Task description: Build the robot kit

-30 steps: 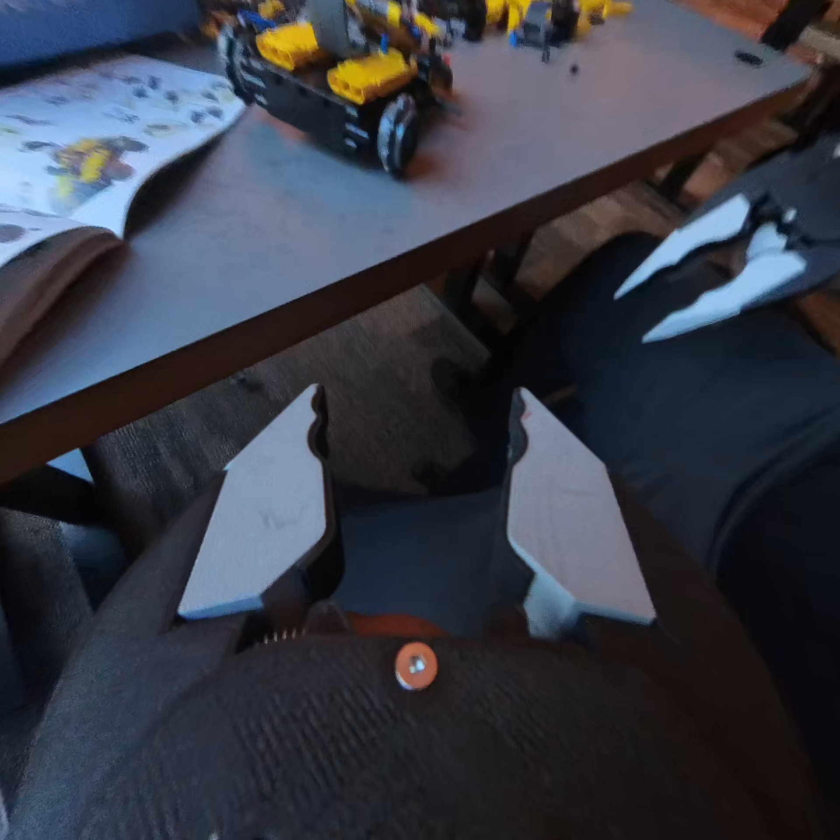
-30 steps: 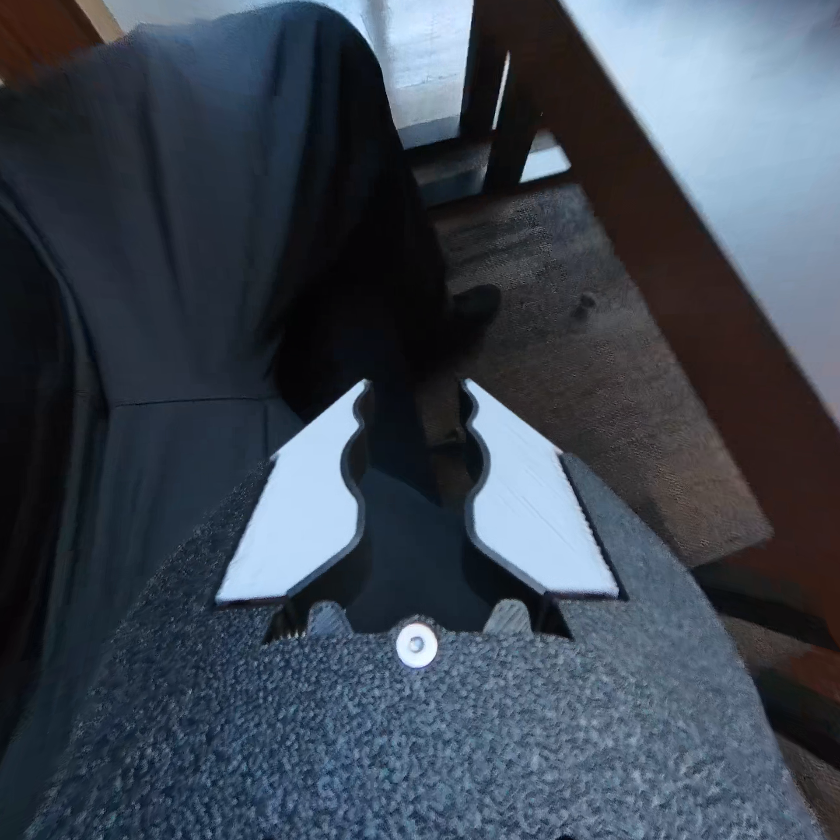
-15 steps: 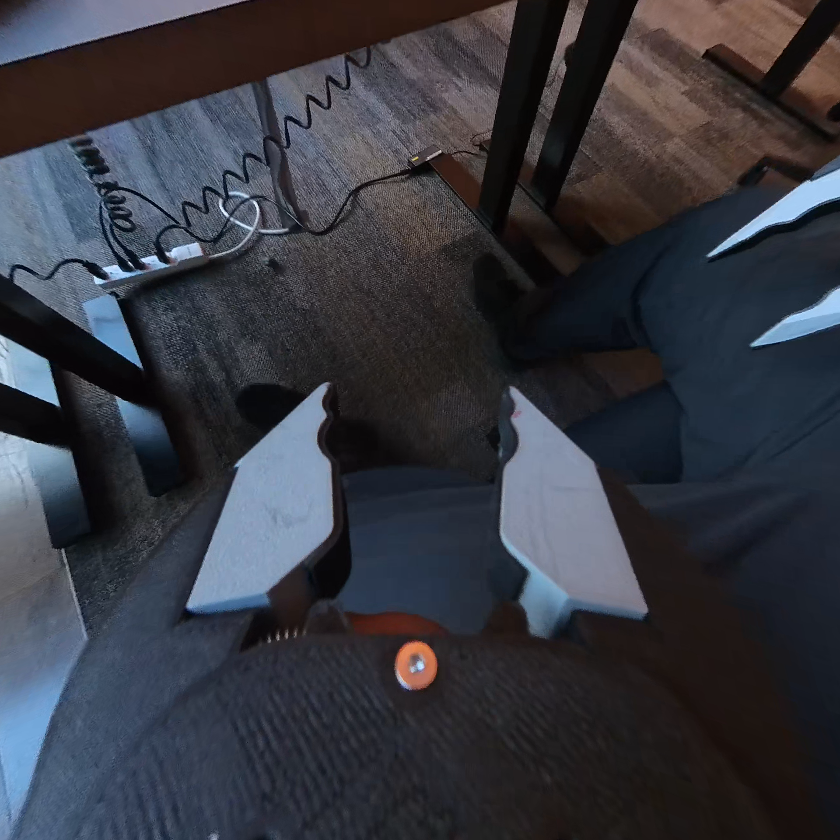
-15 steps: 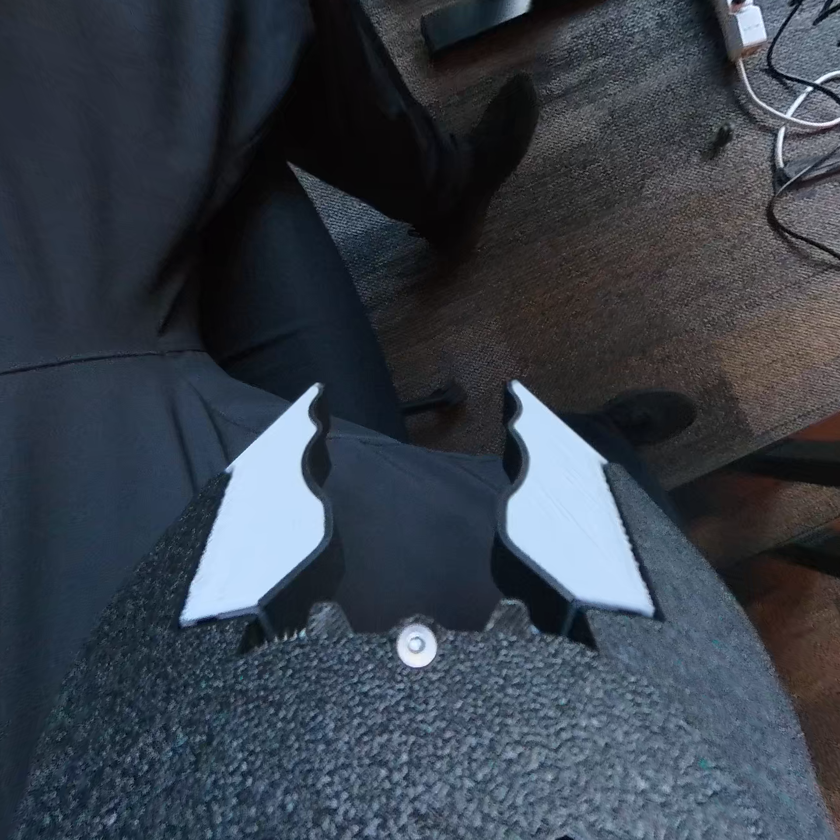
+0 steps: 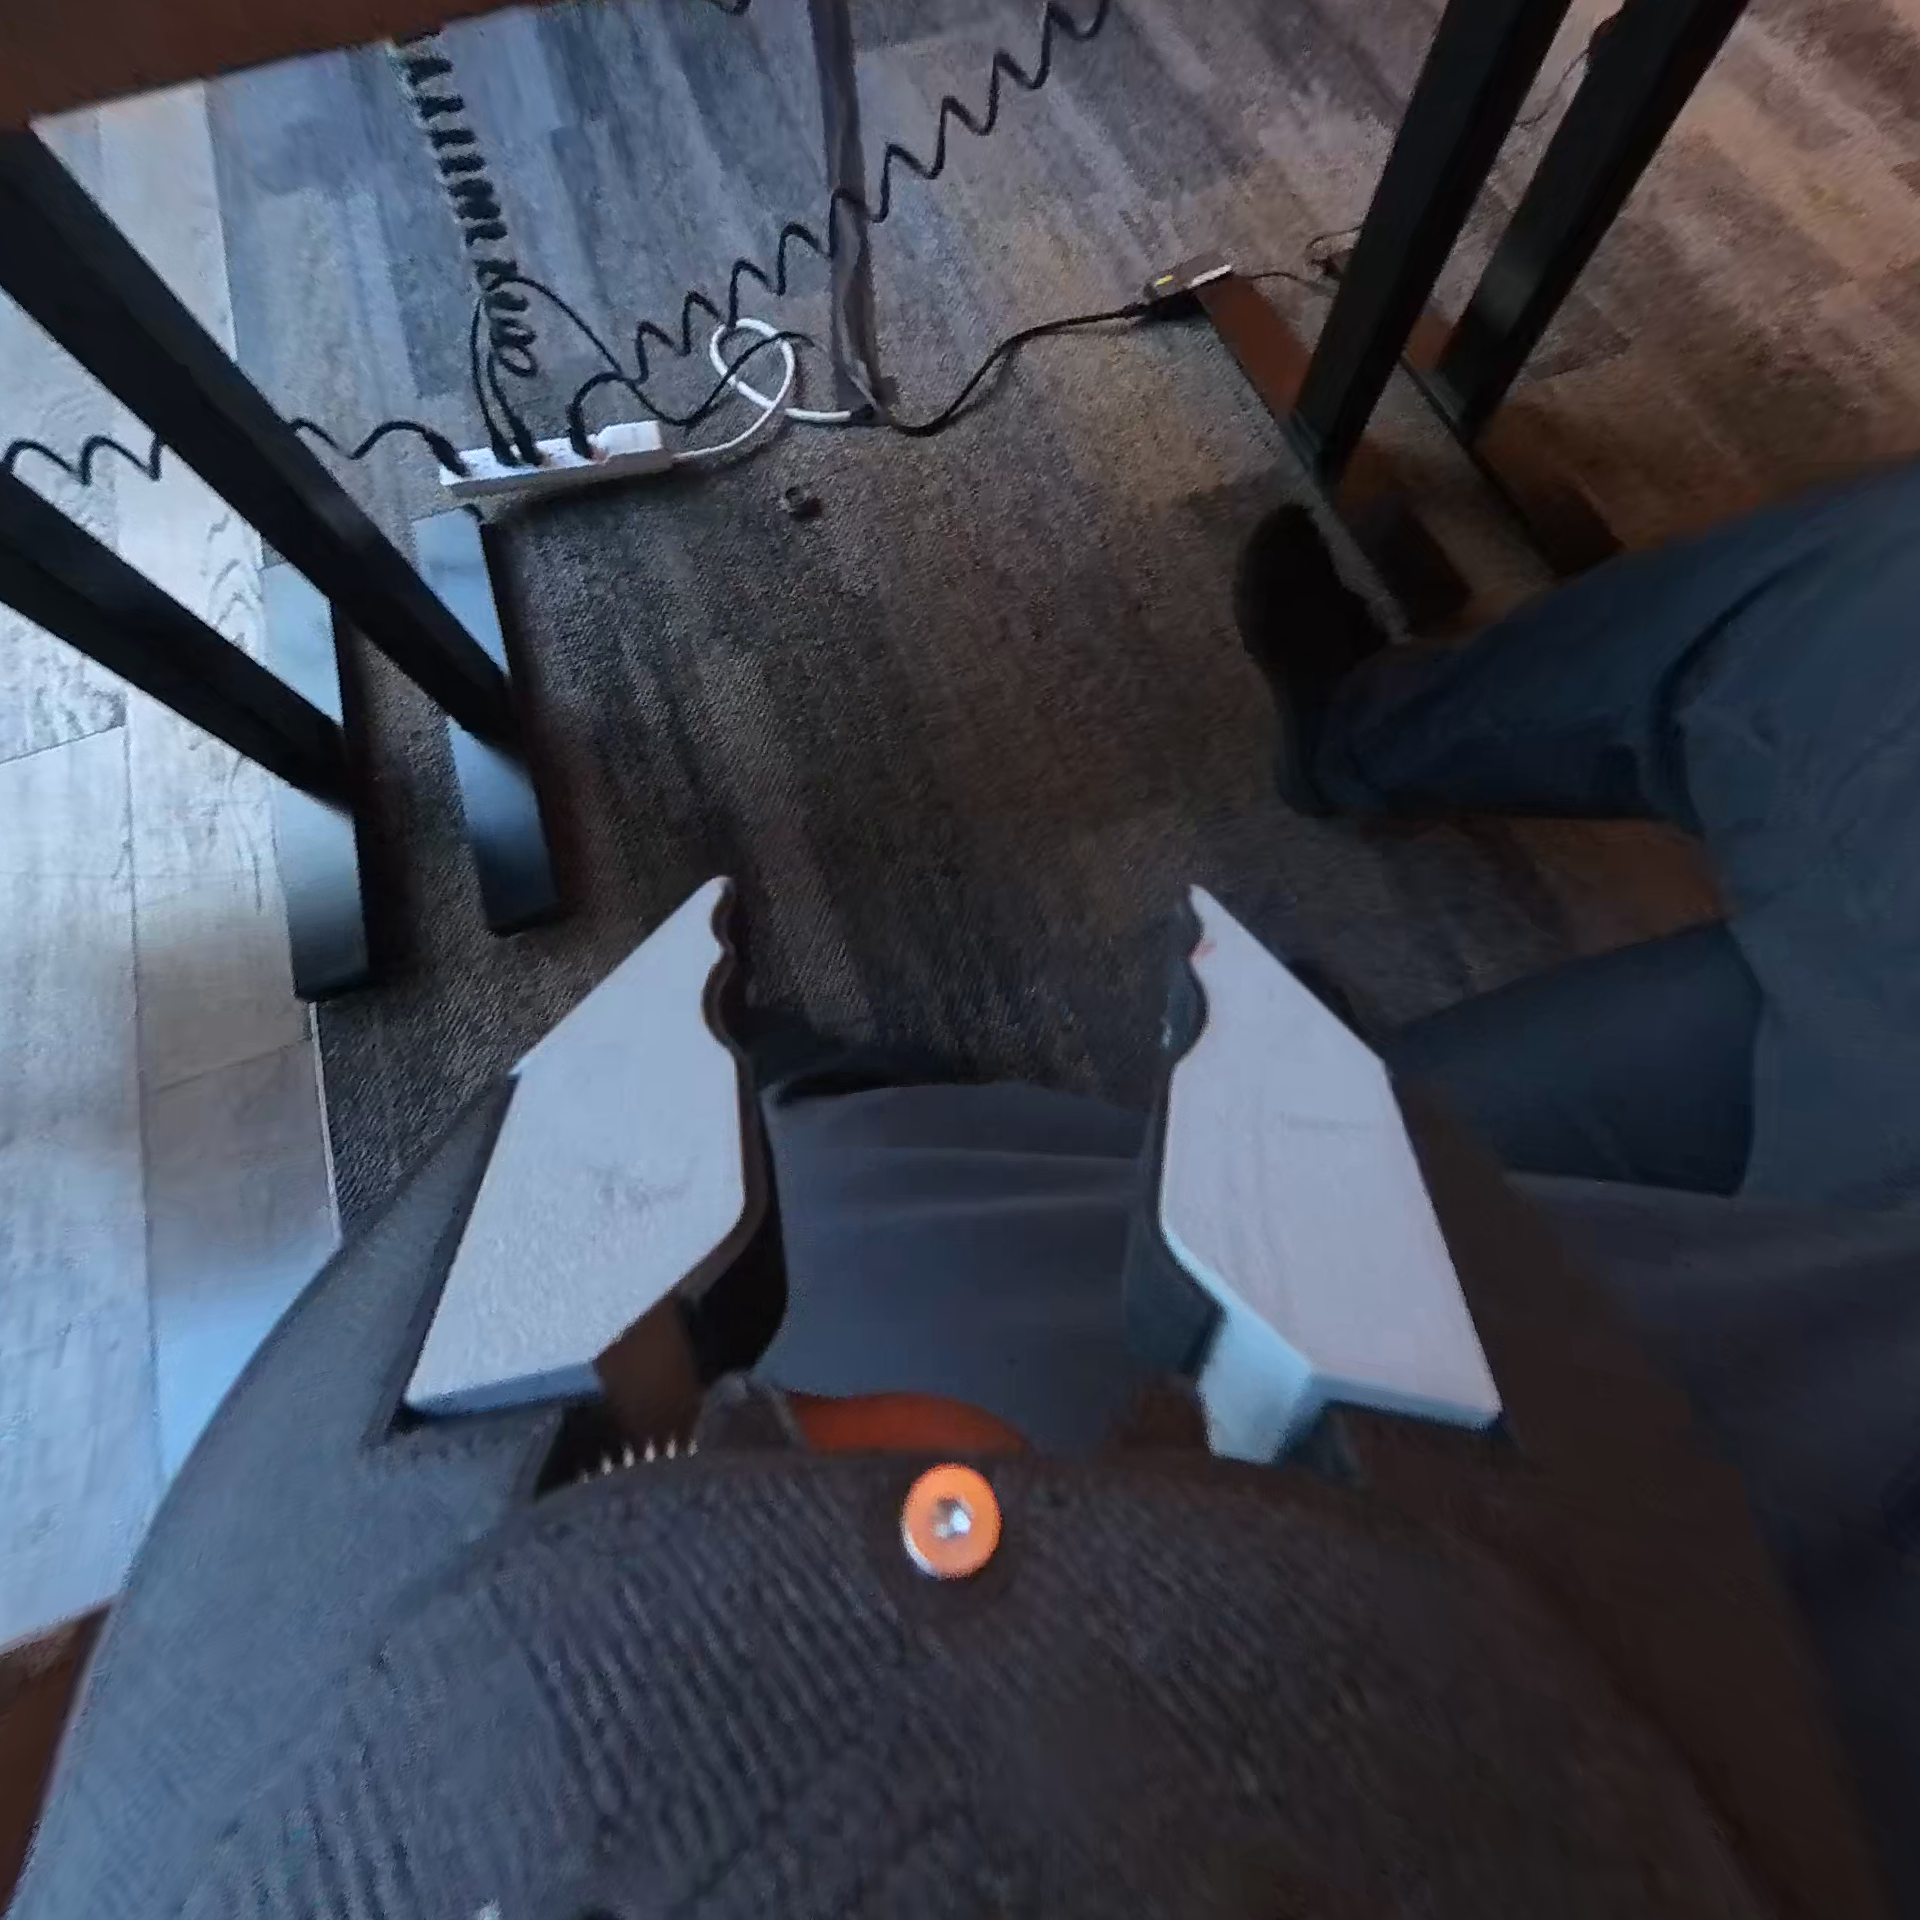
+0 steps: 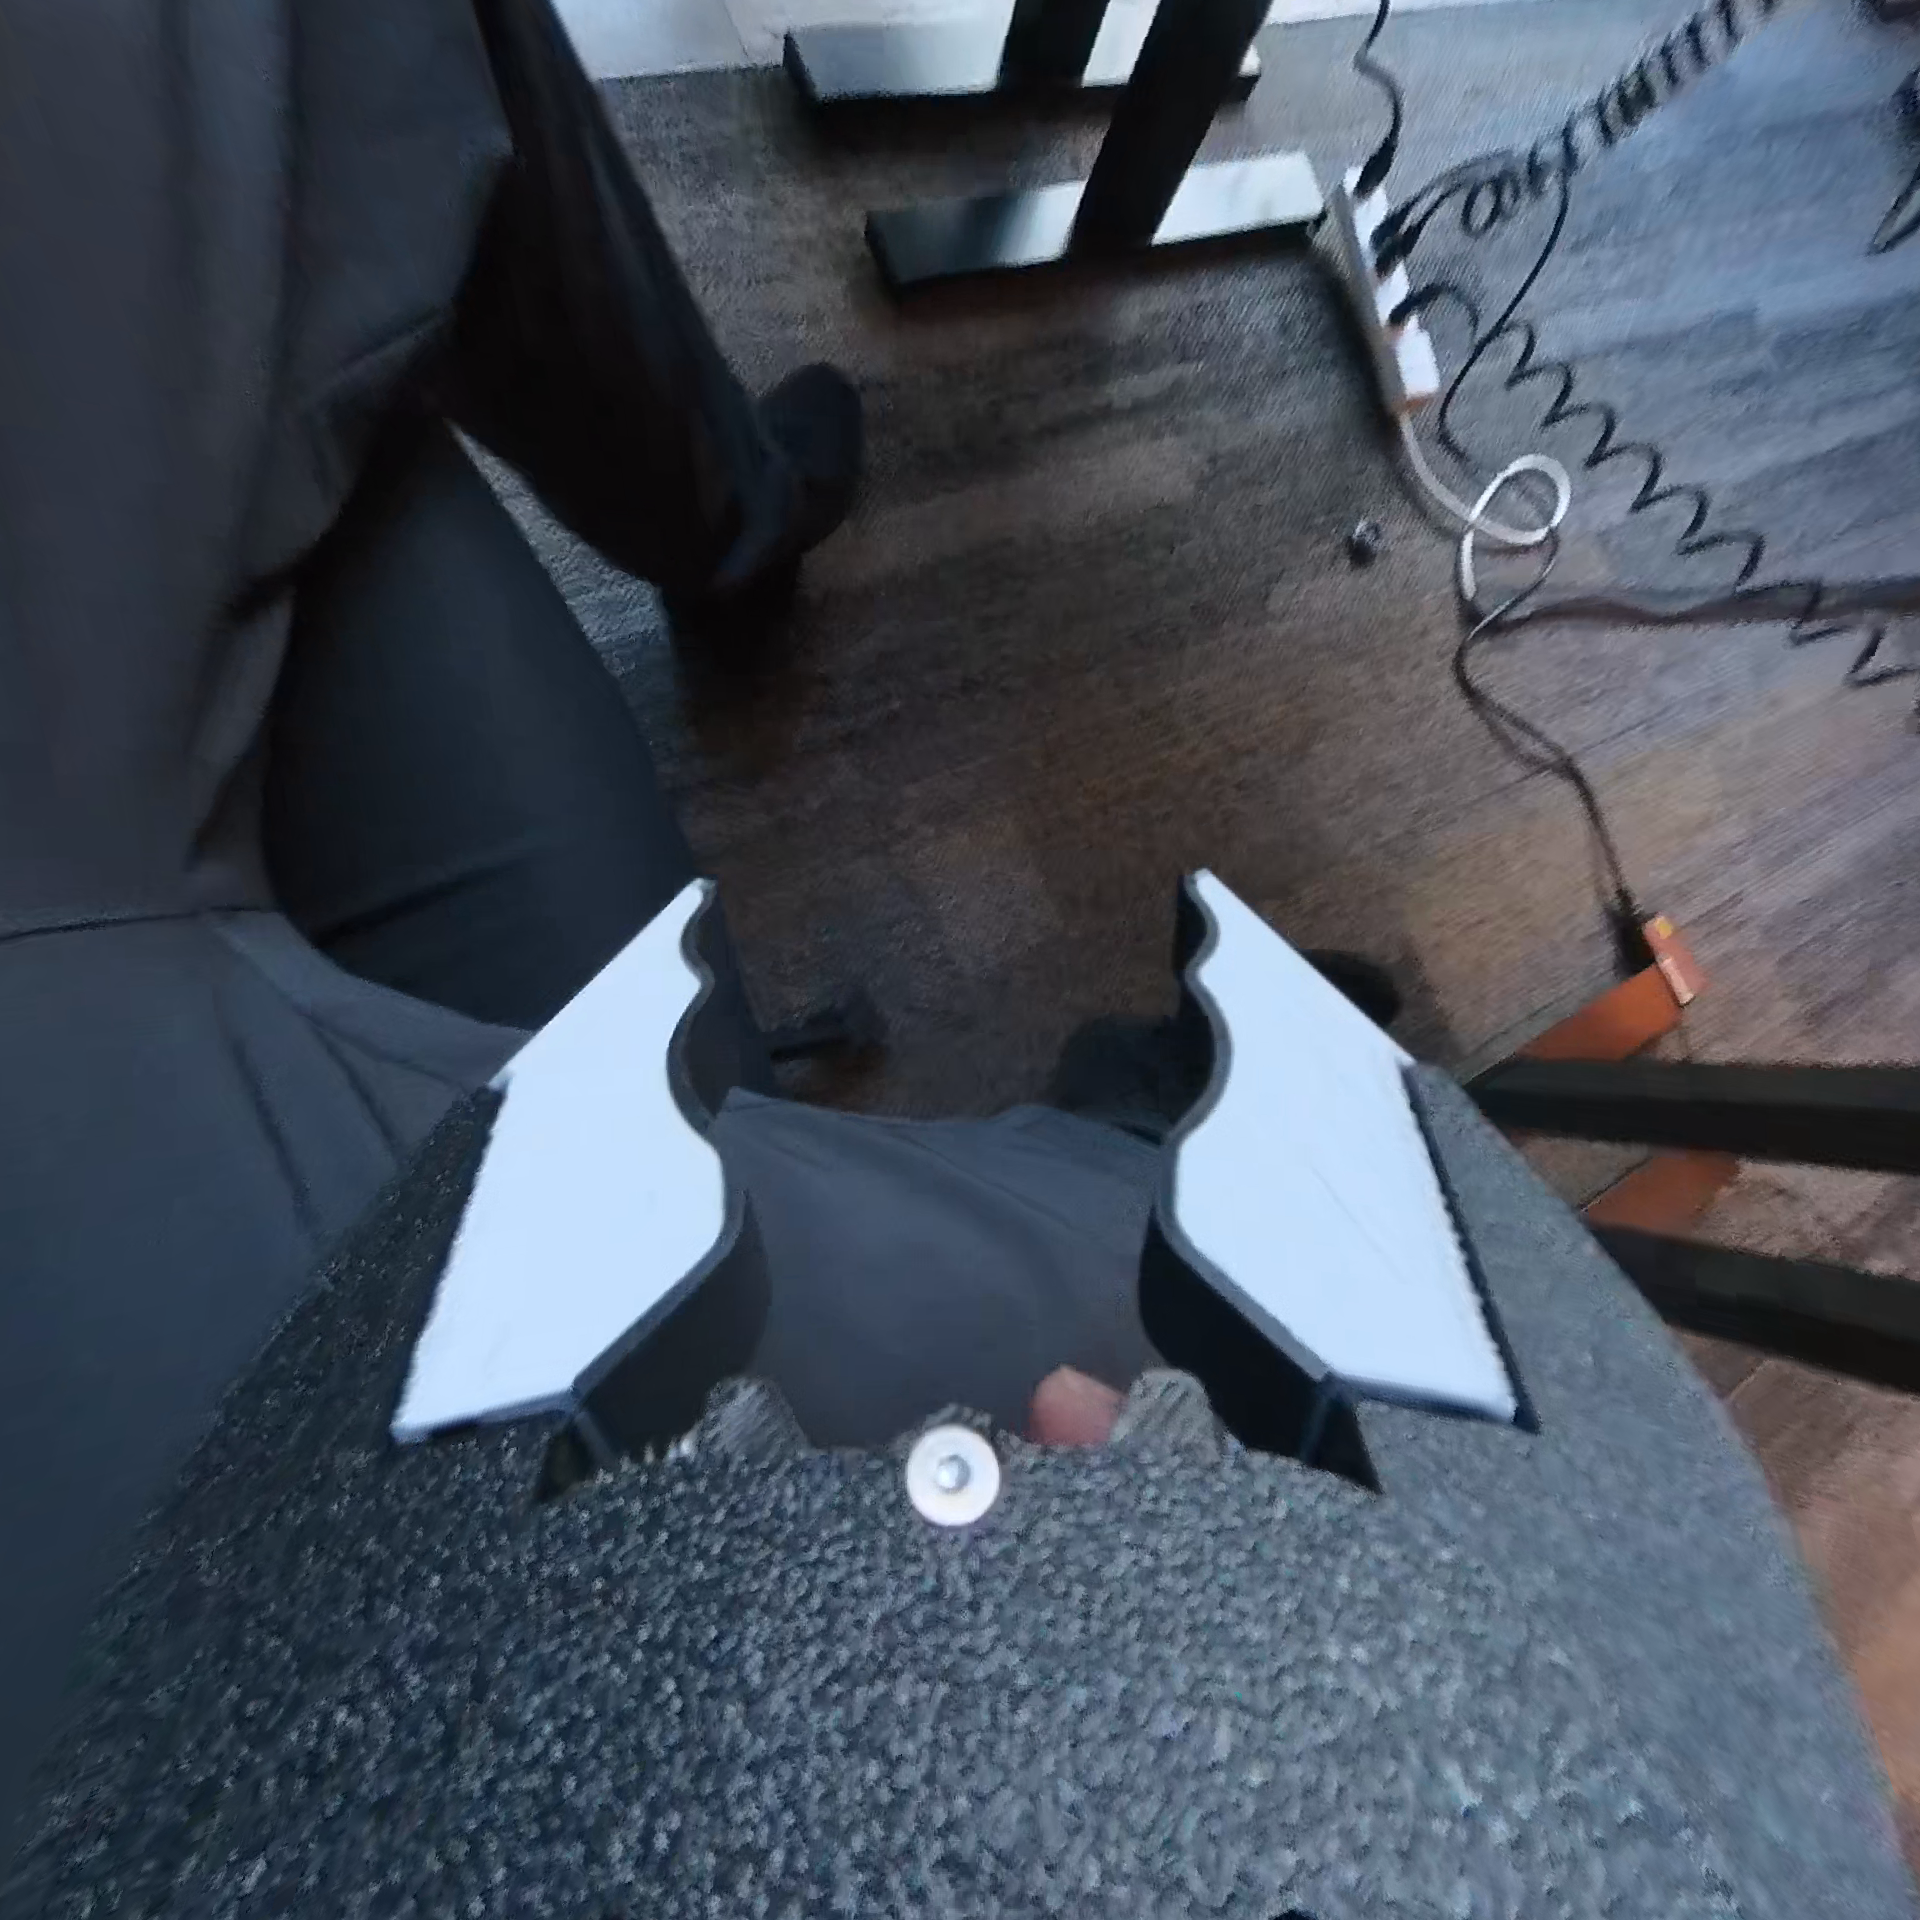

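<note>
My left gripper is open and empty, pointing down at the dark carpet under the table. A person's knee in dark trousers lies just below its fingers. My right gripper is open and empty too, held over the person's lap and aimed at the carpet. Neither gripper touches anything. The other trouser leg and a dark shoe show at the right of the left wrist view; a leg and shoe show in the right wrist view.
Black table legs stand at the left and others at the upper right. A white power strip with coiled black cables lies on the carpet. It also shows in the right wrist view, with table feet.
Both grippers have dropped from table height and tilted down under the table. The tabletop with the yellow model and booklet has left view. The right gripper has opened wider.
</note>
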### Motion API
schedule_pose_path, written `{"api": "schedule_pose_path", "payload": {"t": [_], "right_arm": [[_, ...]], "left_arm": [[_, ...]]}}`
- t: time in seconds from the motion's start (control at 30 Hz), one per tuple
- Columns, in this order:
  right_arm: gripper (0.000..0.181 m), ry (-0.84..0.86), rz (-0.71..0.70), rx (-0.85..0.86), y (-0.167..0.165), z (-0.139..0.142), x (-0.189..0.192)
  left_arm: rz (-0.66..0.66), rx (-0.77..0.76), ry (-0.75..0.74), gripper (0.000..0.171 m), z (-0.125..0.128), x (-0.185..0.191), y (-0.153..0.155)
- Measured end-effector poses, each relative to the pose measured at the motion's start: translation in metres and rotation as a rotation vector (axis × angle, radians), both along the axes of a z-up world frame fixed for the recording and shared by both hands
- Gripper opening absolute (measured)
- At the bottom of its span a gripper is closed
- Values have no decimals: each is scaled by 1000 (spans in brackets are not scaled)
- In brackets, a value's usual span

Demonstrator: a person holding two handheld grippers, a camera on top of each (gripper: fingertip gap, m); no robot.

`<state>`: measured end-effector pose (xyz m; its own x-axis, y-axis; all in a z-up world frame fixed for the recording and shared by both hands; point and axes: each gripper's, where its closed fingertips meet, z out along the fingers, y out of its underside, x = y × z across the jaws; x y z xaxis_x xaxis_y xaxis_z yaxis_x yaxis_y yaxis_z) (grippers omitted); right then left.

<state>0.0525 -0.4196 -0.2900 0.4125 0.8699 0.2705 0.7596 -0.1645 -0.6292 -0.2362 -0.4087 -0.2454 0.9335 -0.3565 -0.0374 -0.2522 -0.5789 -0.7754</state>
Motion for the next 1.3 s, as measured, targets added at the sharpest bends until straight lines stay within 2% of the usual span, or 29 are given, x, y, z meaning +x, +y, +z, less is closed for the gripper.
{"api": "schedule_pose_path", "payload": {"t": [0.1,0.27,0.4,0.6,0.7,0.83,0.93,1.0,1.07,1.13,1.2,1.3], "right_arm": [[85,-20,34,103,23,0,-18],[87,-23,127,9,64,-35,-70],[83,-48,202,-56,107,-84,-133],[90,-208,225,-209,170,-136,-205],[89,-321,249,-313,192,-176,-229],[88,-421,258,-404,209,-228,-251],[87,-578,237,-296,240,-263,-242],[88,-663,244,-178,261,-269,-245],[86,-655,230,-117,266,-269,-254],[90,-644,192,-81,262,-266,-260],[94,-588,177,-41,251,-258,-271],[99,-509,193,-5,230,-249,-286]], "left_arm": [[38,-29,38,77,-9,-12,-9],[134,-71,63,74,-20,-37,-12],[202,-103,23,75,-27,-47,12],[259,-218,104,76,-73,-81,33],[282,-286,104,79,-92,-98,36],[370,-225,117,75,-81,-125,20],[412,-209,54,76,-71,-120,0],[421,-183,127,75,-66,-127,-18],[455,-195,179,75,-66,-141,-41],[502,-200,167,79,-58,-153,-60],[540,-180,216,81,-47,-168,-72],[587,-131,223,82,-32,-168,-70]]}}
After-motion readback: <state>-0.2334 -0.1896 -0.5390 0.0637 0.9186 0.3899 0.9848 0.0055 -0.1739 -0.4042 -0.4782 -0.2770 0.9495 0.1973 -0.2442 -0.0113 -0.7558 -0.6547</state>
